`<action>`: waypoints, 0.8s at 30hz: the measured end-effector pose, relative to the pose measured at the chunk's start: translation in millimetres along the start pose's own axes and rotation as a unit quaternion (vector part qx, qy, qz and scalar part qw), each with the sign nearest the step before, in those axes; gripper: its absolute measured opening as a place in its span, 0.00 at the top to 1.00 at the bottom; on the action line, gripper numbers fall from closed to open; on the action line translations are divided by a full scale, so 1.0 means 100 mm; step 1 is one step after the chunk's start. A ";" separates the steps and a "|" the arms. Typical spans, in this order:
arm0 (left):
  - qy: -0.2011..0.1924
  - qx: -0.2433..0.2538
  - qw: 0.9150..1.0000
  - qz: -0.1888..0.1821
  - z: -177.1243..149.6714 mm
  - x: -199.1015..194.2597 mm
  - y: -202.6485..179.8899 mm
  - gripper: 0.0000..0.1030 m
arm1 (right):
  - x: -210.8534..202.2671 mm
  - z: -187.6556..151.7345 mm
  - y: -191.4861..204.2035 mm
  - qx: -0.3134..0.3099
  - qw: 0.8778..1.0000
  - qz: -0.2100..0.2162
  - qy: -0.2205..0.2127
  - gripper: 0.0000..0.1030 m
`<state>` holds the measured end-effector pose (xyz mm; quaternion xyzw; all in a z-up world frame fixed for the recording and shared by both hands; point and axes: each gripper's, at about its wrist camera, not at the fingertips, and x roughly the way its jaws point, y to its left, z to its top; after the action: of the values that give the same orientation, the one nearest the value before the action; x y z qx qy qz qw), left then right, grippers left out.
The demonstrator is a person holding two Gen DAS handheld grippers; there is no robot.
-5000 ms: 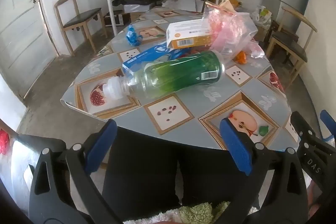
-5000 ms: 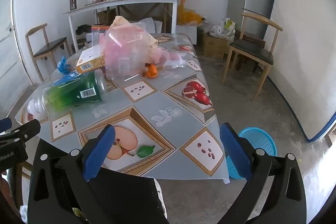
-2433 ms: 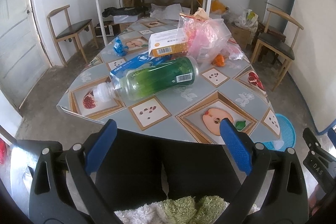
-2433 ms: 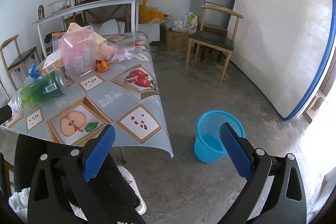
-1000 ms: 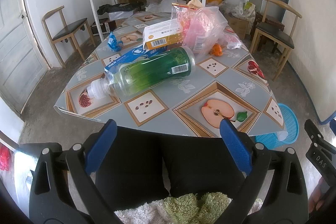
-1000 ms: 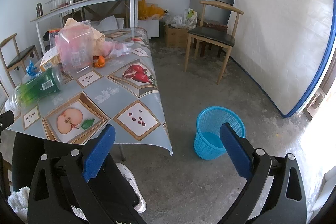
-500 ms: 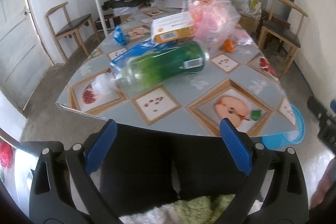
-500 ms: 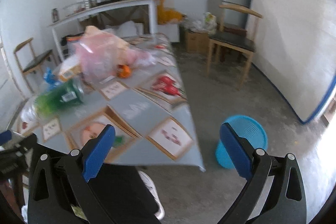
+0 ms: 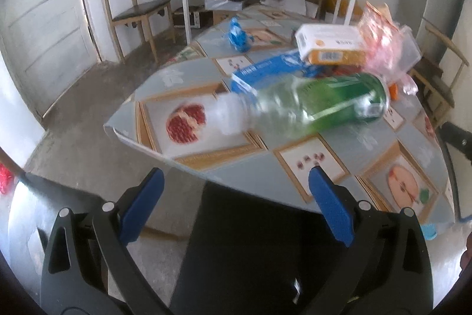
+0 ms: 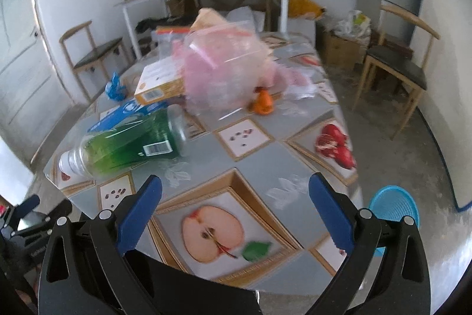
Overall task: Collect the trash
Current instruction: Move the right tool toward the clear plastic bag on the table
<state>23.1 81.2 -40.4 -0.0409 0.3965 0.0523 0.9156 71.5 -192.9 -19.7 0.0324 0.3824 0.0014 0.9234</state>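
- Both our claws, left claw (image 9: 234, 198) and right claw (image 10: 234, 200), hang spread apart and empty.
- Clear green-tinted plastic bottle (image 10: 126, 142), orange-white carton (image 10: 159, 80) and pink plastic bag (image 10: 227, 73) lie on the fruit-patterned counter (image 10: 265, 164).
- Round blue mesh bin (image 10: 393, 207) waits on the floor; collection appears unstarted.

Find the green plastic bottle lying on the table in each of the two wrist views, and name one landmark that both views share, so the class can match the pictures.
Left wrist view: the green bottle lies on its side right of centre, cap end pointing left.
Right wrist view: the green bottle lies left of centre, cap end towards the lower left.
Shared landmark: the orange and white box just behind the bottle.
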 end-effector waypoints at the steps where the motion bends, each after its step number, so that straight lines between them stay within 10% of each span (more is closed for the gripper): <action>1: -0.003 0.001 1.000 -0.005 0.01 0.02 0.00 0.08 | 0.03 0.02 0.03 -0.003 1.000 0.007 0.001 0.06; 8: -0.062 0.002 0.991 -0.118 0.06 0.07 0.11 0.08 | 0.16 0.25 0.20 -0.009 0.998 0.061 -0.001 0.06; 16: -0.085 0.008 0.983 -0.161 0.08 0.11 0.09 0.08 | 0.22 0.56 0.47 -0.043 0.995 0.083 -0.034 0.08; 24: -0.061 -0.005 0.979 -0.195 0.08 0.24 0.14 0.08 | 0.42 0.93 -0.13 0.100 0.989 0.107 -0.018 0.08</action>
<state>43.5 98.0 -52.9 -0.1189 0.3239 -0.1223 0.9306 167.1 -210.0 15.3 0.1647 0.3580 0.0612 0.9170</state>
